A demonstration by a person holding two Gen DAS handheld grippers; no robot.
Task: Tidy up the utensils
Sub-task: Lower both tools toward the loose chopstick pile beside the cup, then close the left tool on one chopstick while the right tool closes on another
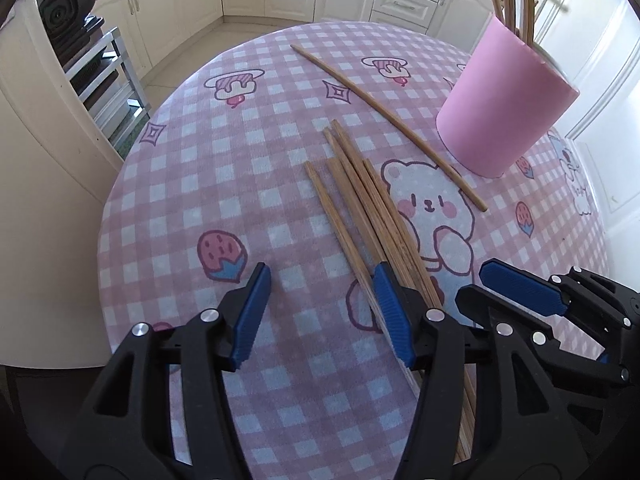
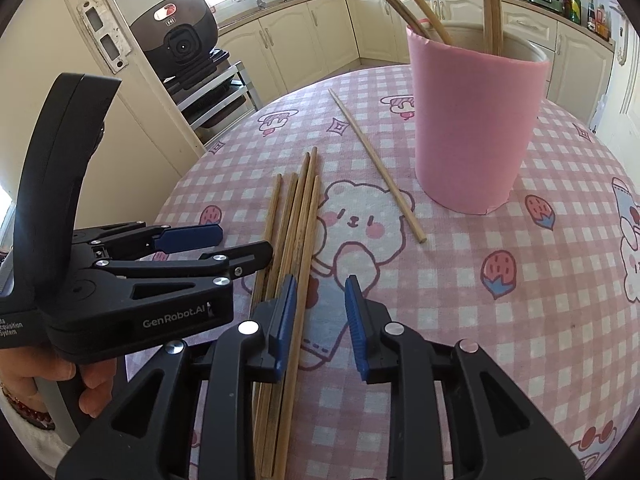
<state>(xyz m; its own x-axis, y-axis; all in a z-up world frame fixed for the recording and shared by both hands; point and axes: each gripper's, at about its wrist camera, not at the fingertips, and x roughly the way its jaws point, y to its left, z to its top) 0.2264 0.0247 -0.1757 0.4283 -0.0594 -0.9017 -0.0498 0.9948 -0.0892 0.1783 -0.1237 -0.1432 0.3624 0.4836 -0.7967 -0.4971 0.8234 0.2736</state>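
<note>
Since both grippers hang low over the table (image 1: 168, 184), it looks like a pickup is being set up. Going left to right: the left gripper (image 1: 320, 316) is spread about halfway with nothing pinched, its right finger just touching the edge of the chopstick bundle (image 1: 360, 200), probably to corral it. The right gripper (image 2: 320, 320) is only narrowly apart, empty, beside the bundle's rightmost stick. One stray chopstick (image 1: 384, 116) lies between the bundle and the pink cup (image 1: 504, 108), which already holds a few sticks, so that's the destination, I'd guess.
</note>
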